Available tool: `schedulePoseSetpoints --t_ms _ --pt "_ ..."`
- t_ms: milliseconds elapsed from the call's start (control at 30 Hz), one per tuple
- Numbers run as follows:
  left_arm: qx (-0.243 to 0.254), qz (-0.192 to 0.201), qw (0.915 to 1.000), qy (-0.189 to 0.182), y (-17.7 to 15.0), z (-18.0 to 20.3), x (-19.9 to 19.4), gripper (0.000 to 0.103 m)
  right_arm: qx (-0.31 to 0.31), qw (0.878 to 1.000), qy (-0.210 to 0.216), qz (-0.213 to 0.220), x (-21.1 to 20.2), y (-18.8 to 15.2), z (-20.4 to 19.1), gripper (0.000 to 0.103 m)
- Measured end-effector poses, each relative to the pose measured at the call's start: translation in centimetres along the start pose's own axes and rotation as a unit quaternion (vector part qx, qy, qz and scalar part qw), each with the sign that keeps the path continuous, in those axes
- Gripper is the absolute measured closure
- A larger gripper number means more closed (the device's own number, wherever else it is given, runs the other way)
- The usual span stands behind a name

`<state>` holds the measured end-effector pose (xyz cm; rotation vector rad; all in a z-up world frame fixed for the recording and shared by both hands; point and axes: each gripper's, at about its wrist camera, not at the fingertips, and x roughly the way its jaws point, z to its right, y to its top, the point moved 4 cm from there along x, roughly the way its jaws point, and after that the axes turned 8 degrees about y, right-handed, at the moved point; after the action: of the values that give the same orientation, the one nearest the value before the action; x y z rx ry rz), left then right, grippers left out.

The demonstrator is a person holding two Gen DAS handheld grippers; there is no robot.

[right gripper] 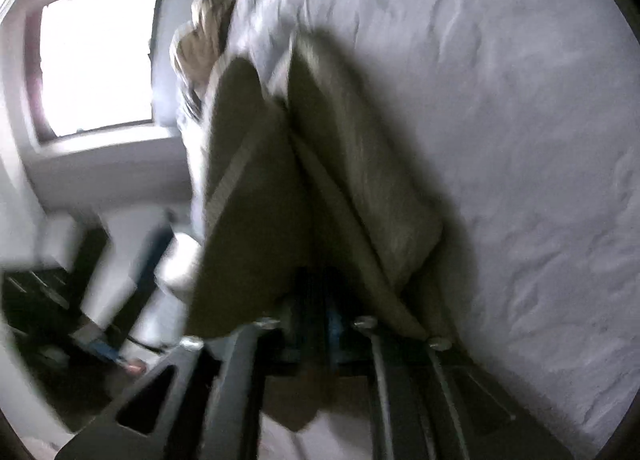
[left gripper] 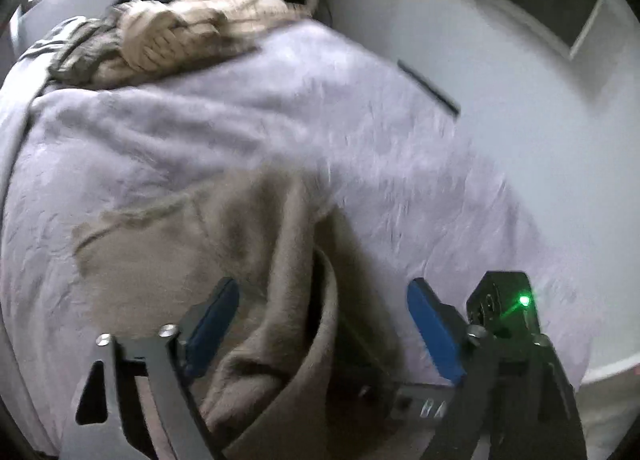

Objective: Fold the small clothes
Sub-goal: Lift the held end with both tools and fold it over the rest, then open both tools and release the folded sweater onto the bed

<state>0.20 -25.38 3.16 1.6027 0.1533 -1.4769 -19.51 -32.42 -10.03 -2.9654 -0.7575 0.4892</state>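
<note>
A beige knitted garment [left gripper: 200, 244] lies on the lilac blanket [left gripper: 248, 120], and one fold runs down between my left fingers. My left gripper [left gripper: 324, 324] stands open: its blue pads [left gripper: 434, 334] are wide apart and do not press the cloth. In the right wrist view the same beige garment [right gripper: 256, 188] rises in two tented folds straight off my right gripper [right gripper: 316, 300]. The cloth drapes over the fingers and hides the pads, so I cannot tell whether they grip it.
A heap of tan and grey clothes [left gripper: 172, 36] sits at the far end of the bed and shows as a clothes heap [right gripper: 204, 40] beside the blanket [right gripper: 500, 140]. A white wall [left gripper: 500, 80] runs along the bed. A bright window [right gripper: 96, 56] and dark furniture [right gripper: 44, 292] are at left.
</note>
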Motion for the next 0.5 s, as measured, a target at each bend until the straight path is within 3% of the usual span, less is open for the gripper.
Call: schedulePoseSetpoints --t_ms 33,67,100,233,367,433,500 --pt "-0.009 0.004 1.0000 0.001 0.1 -0.8 -0.7 0.015 0.014 1.000 0.025 0.010 -0.6 0.3 0.0 0.036" --pt "-0.019 0.004 0.9998 0.002 0.1 -1.7 -1.2 0.015 0.028 0.998 0.060 0.020 -1.0 0.7 -0.1 0.032" --pt "-0.031 0.003 0.9995 0.008 -0.1 -3.0 -1.7 0.015 0.039 0.995 0.084 0.024 -1.2 1.1 -0.3 0.032" --pt "-0.092 -0.003 0.9942 0.055 -1.4 -8.8 -3.0 0.015 0.041 0.995 0.093 0.007 -0.9 2.1 -0.7 0.032" --pt "-0.166 -0.037 0.9772 0.127 -4.5 -15.6 -2.3 0.015 0.027 0.996 0.078 -0.016 0.1 3.7 -2.1 0.032" --pt "-0.183 -0.058 0.9718 0.136 -6.0 -17.1 -1.2 0.016 0.021 0.997 0.069 -0.026 0.5 4.1 -2.6 0.032" --pt "-0.179 -0.069 0.9733 0.126 -7.1 -16.8 -0.3 0.016 0.020 0.997 0.063 -0.034 1.7 4.3 -3.7 0.032"
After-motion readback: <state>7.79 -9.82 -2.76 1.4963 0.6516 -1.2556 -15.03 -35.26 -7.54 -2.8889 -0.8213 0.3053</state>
